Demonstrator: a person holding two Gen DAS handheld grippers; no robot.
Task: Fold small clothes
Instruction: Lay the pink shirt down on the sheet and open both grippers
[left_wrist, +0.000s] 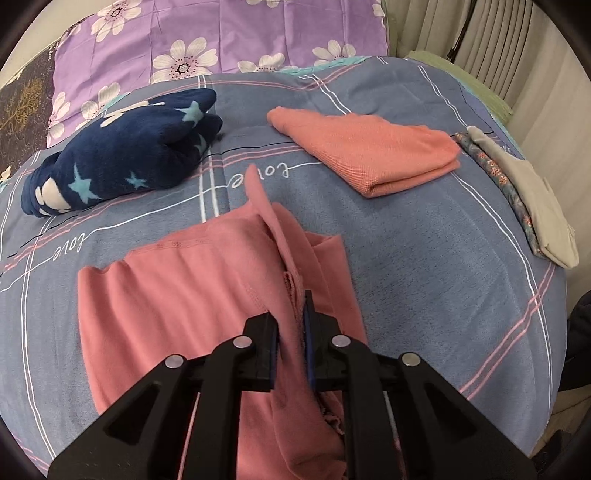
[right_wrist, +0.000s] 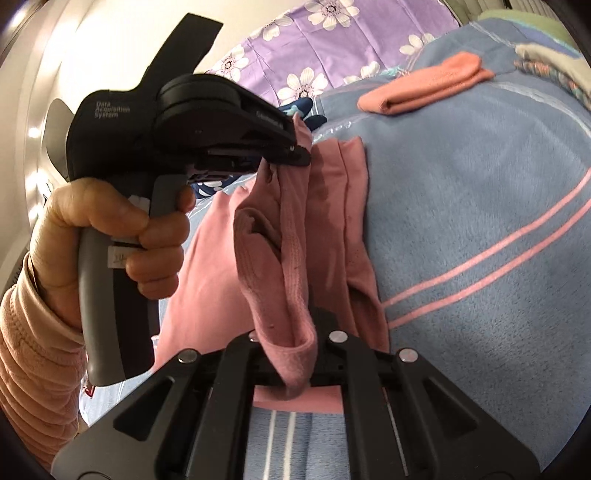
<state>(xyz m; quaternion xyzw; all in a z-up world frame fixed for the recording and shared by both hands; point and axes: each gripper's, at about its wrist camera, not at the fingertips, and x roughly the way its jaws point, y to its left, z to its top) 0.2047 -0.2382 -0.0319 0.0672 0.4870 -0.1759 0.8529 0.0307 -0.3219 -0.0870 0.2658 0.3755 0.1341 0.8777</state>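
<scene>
Between the left gripper's (left_wrist: 291, 325) narrowly parted fingers runs a ridge of the pink garment (left_wrist: 177, 295); the right gripper (right_wrist: 295, 354) pinches its hem shut. Beyond the garment lies a folded coral cloth (left_wrist: 369, 147). Only the right view shows the hand (right_wrist: 110, 236).

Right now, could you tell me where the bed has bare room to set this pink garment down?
Free: the blue bedspread between the pink garment and the folded beige cloth. Crowded: the far side, where the navy star blanket and the folded coral garment lie.

two close wrist views, shared bedspread (left_wrist: 424, 236)
</scene>
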